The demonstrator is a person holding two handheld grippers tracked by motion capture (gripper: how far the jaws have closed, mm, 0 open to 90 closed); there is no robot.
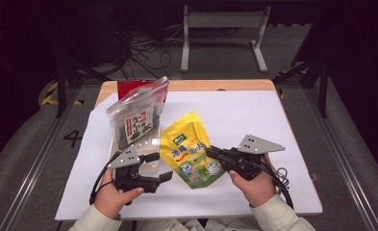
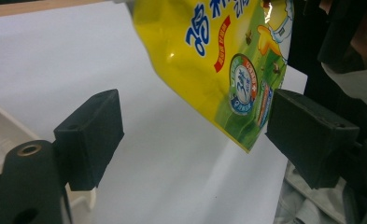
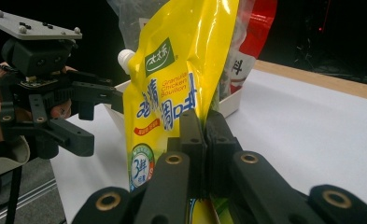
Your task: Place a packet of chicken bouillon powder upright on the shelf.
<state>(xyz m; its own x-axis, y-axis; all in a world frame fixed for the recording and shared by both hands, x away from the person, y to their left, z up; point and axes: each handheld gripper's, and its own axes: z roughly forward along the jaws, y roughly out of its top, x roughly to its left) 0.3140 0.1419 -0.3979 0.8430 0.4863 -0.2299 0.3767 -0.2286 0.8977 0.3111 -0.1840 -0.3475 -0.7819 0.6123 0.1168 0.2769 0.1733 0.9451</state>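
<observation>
A yellow chicken-bouillon pouch (image 1: 190,147) with a white spout is held up over the white sheet. My right gripper (image 1: 211,153) is shut on its right edge, and in the right gripper view the two jaws pinch that edge (image 3: 204,135) of the pouch (image 3: 172,88). My left gripper (image 1: 158,167) stands open just left of the pouch's lower part. In the left gripper view the pouch (image 2: 214,51) hangs ahead of the left gripper (image 2: 197,140), its bottom corner near the right pad (image 2: 309,135), with nothing gripped.
A white tray (image 1: 150,166) at the left holds a clear bag of dark dried food (image 1: 136,118) and a red bag (image 1: 129,86) behind it. A white sheet (image 1: 254,120) covers the wooden table. Cables and a metal frame lie on the floor beyond.
</observation>
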